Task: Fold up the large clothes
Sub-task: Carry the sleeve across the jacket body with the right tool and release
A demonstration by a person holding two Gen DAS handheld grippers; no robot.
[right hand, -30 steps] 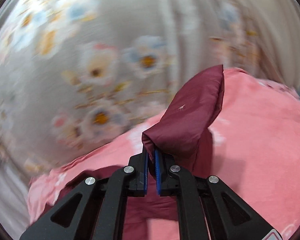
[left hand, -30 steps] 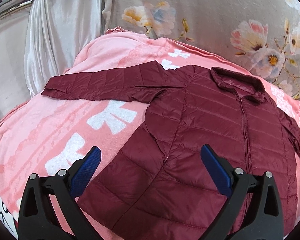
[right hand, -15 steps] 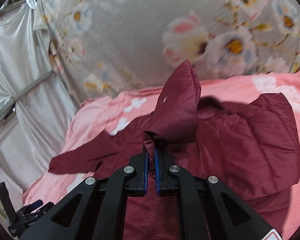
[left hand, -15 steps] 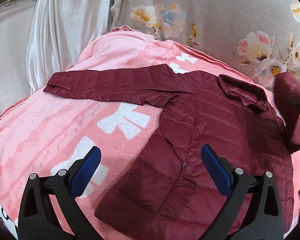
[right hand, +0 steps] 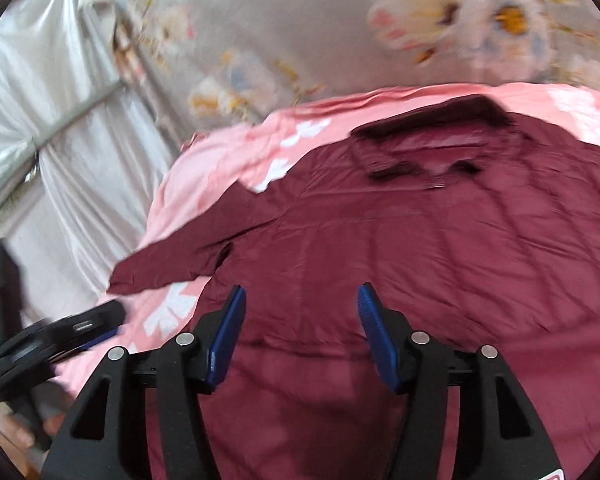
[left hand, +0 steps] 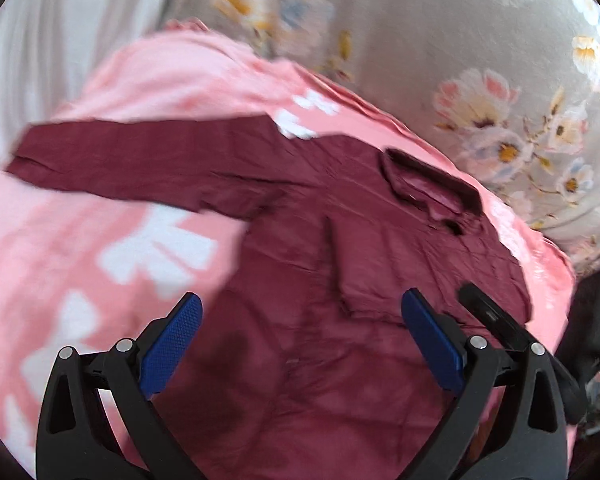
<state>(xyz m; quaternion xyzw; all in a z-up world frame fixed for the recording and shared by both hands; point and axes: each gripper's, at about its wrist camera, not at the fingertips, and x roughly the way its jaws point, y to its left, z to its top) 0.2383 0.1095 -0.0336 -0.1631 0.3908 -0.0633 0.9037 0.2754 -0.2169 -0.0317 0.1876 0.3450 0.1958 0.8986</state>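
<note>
Your left gripper (left hand: pixel 302 344) hangs over the lower half of the maroon jacket (left hand: pixel 340 248), jaws wide apart with nothing between them. Your right gripper (right hand: pixel 300 336) has just been opening; its jaws now stand apart over the jacket's front, and no cloth is between the pads.

The jacket lies front up on the pink blanket (left hand: pixel 80 240), collar (left hand: pixel 428 180) toward the flowered cloth (left hand: pixel 440 20) at the back.

Only your left view shows the whole of one sleeve (left hand: pixel 132 160), stretched out flat to the left across the blanket. It also shows a flap of maroon cloth (left hand: pixel 420 264) folded in over the right part of the body, its edge running down from below the collar. The right gripper's black finger (left hand: pixel 492 320) pokes in at the right edge there.

Your right view gives that outstretched sleeve (right hand: pixel 188 256) only foreshortened, but shows what the left does not: the white drape (right hand: pixel 60 140) with a rod across it at the left, and your left gripper (right hand: pixel 60 332) low at the left edge.

Both views are smeared by motion, so the quilting and zip are hard to make out. The jacket's hem is hidden behind the gripper bodies in both views. In the right view the jacket's right side runs out of the picture.
</note>
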